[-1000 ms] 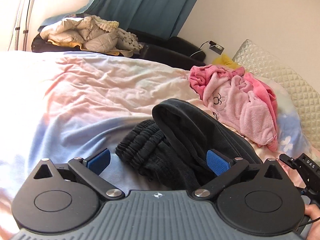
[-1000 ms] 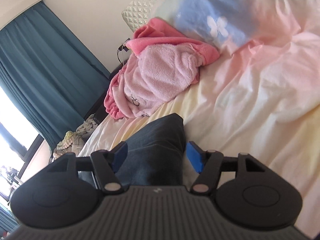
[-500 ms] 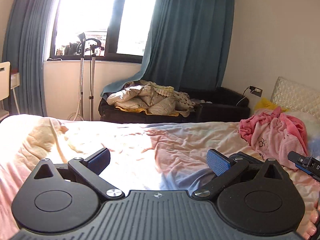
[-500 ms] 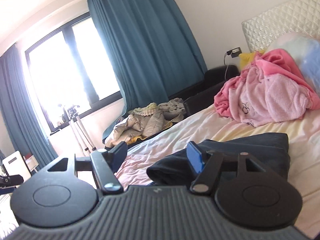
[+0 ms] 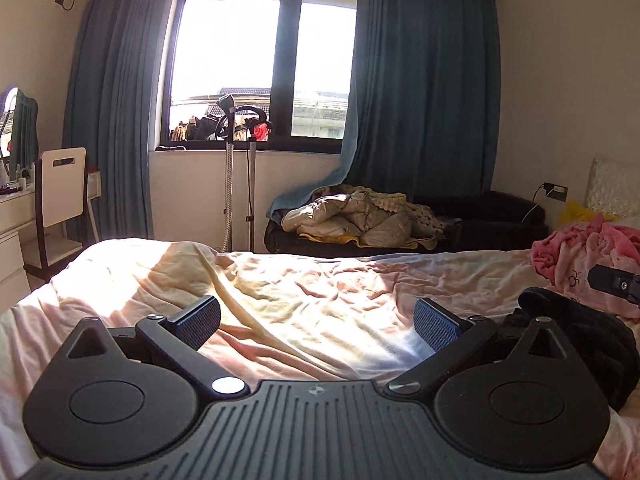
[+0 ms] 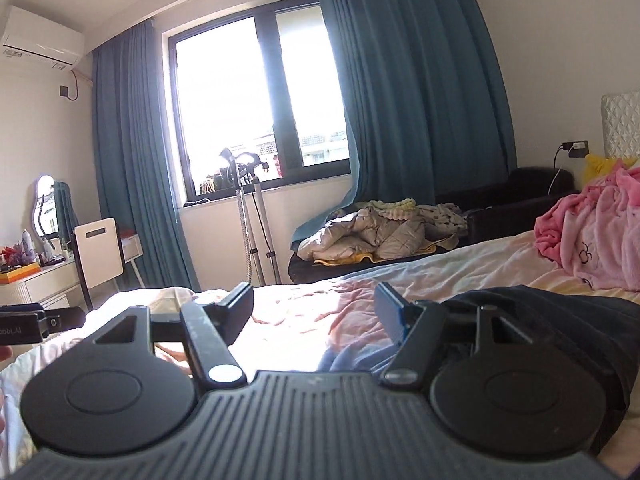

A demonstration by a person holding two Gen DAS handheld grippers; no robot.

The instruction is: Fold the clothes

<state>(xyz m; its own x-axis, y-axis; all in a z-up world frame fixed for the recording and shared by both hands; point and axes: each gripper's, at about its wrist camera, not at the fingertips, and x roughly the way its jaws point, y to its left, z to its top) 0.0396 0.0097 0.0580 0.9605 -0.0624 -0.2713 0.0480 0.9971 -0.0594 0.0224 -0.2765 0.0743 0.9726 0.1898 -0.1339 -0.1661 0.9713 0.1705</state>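
A dark, folded garment (image 5: 580,328) lies on the bed at the right of the left wrist view, and the same dark garment (image 6: 560,320) fills the lower right of the right wrist view. Behind it sits a heap of pink fleece clothes (image 5: 580,256) (image 6: 592,232). My left gripper (image 5: 318,320) is open over the rumpled pastel bedsheet (image 5: 300,292), left of the dark garment and holding nothing. My right gripper (image 6: 316,312) is open too, empty, just left of the dark garment. A piece of the right gripper shows at the left view's right edge.
Beyond the bed are a dark sofa (image 5: 480,216) piled with a beige quilted jacket (image 5: 352,216), a garment steamer stand (image 5: 232,168), a window with blue curtains (image 5: 424,80), and a white chair (image 5: 60,188) at a desk on the left. A quilted headboard (image 6: 620,128) stands right.
Both grippers have lifted and tilted up away from the dark garment, so the views now show the room and window. Both stay open and empty.
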